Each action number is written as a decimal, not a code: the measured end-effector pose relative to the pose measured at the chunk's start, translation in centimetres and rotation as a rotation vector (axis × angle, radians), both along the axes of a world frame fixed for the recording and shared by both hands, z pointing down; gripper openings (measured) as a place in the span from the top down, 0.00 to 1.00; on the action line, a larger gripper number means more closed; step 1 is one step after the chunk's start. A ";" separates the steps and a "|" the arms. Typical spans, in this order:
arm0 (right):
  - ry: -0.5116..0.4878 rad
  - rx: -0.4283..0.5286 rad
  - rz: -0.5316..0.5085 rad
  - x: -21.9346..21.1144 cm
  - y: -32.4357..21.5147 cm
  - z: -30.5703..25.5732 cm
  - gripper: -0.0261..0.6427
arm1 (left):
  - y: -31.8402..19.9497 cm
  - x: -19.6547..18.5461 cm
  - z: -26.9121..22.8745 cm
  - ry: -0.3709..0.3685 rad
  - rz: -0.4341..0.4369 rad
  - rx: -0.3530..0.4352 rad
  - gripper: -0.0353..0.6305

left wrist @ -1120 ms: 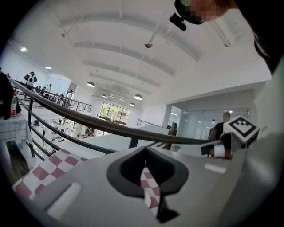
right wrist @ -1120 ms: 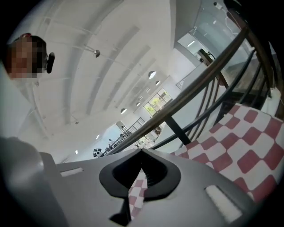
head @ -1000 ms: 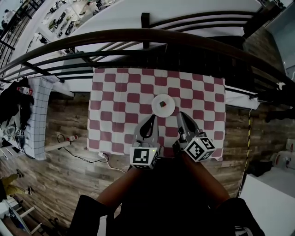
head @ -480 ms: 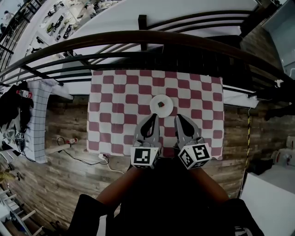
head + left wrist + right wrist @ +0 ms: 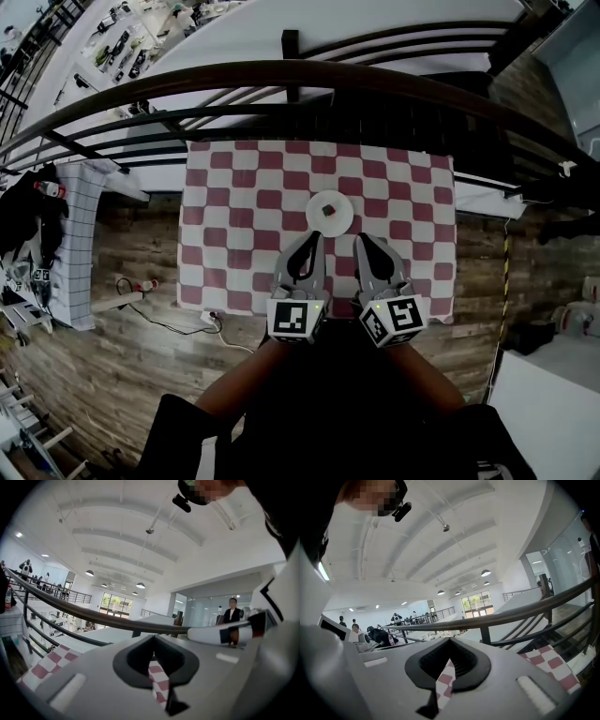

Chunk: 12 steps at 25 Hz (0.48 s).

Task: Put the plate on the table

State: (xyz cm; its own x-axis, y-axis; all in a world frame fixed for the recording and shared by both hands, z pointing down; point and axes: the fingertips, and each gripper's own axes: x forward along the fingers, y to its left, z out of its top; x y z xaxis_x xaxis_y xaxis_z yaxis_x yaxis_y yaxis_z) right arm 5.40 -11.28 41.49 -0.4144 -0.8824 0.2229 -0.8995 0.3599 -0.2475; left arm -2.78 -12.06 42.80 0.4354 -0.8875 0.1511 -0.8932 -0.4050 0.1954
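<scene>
A small white plate [image 5: 329,212] lies on the table's red-and-white checked cloth [image 5: 234,202], a little past its middle, with a small dark red object on it. Both grippers hover side by side over the near half of the table, just short of the plate and apart from it. My left gripper [image 5: 317,237] is shut and holds nothing. My right gripper [image 5: 360,239] is shut too, also on nothing. In the left gripper view the shut jaws of the left gripper [image 5: 153,645] show only a slit of checked cloth; the right gripper [image 5: 450,645] shows the same in its own view. Neither gripper view shows the plate.
A dark curved railing [image 5: 281,80] runs along the table's far side. Wooden floor [image 5: 131,347] surrounds the table, with a cable and socket strip [image 5: 208,320] by the near left corner. A grid-patterned cloth [image 5: 80,234] hangs at the left. A person stands far off [image 5: 232,616].
My right gripper has rolled so its marker cube now faces up squarely, and it has drawn back slightly from the plate. The left gripper and the plate have stayed put.
</scene>
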 end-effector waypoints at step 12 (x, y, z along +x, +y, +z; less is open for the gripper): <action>-0.006 -0.010 0.006 0.3 0.6 -0.2 0.97 | 0.5 0.8 -0.6 0.013 0.020 0.010 0.93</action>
State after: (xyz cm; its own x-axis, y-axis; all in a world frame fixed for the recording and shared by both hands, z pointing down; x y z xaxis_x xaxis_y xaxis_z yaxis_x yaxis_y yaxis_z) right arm 5.72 -10.63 41.32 -0.4105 -0.8826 0.2294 -0.9001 0.3518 -0.2570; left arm -2.03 -11.53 42.23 0.4546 -0.8801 0.1369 -0.8825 -0.4243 0.2028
